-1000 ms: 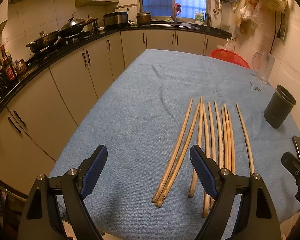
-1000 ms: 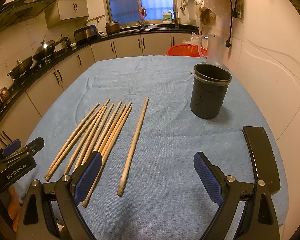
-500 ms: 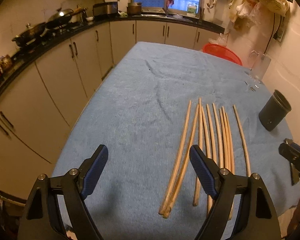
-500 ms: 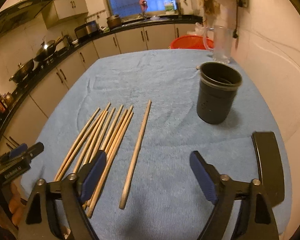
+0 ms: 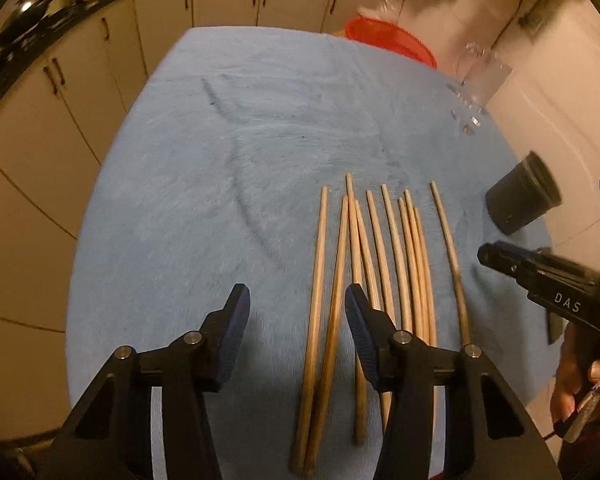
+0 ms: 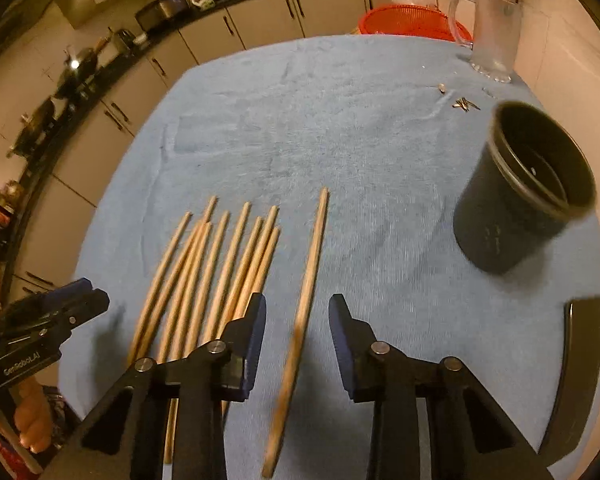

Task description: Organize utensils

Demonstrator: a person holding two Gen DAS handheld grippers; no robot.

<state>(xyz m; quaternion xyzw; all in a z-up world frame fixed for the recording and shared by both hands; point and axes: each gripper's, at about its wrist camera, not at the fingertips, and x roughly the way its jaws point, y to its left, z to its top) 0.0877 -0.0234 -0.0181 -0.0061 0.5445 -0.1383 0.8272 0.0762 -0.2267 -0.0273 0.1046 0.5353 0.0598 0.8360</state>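
Several wooden chopsticks (image 5: 392, 248) lie side by side on the blue cloth (image 5: 220, 160). One lone chopstick (image 6: 312, 248) lies apart on their right. My left gripper (image 5: 296, 312) points down over the left end of the row; its jaws are closing, with the two leftmost chopsticks (image 5: 328, 300) in the gap and the pads clear of them. My right gripper (image 6: 297, 308) hangs over the lone chopstick, jaws closing around it with space on both sides. A black cup (image 6: 520, 200) stands upright to the right and looks empty.
A red basket (image 6: 412, 20) and a clear glass pitcher (image 6: 492, 32) stand at the table's far right end, with small metal bits (image 6: 464, 105) near them. A black curved piece (image 6: 580, 360) lies at the right edge. Kitchen cabinets (image 5: 60, 120) run along the left.
Both grippers have tipped downward and moved in over the chopsticks. Both pairs of jaws have narrowed, the right more than the left. The chopsticks and cup have not moved.
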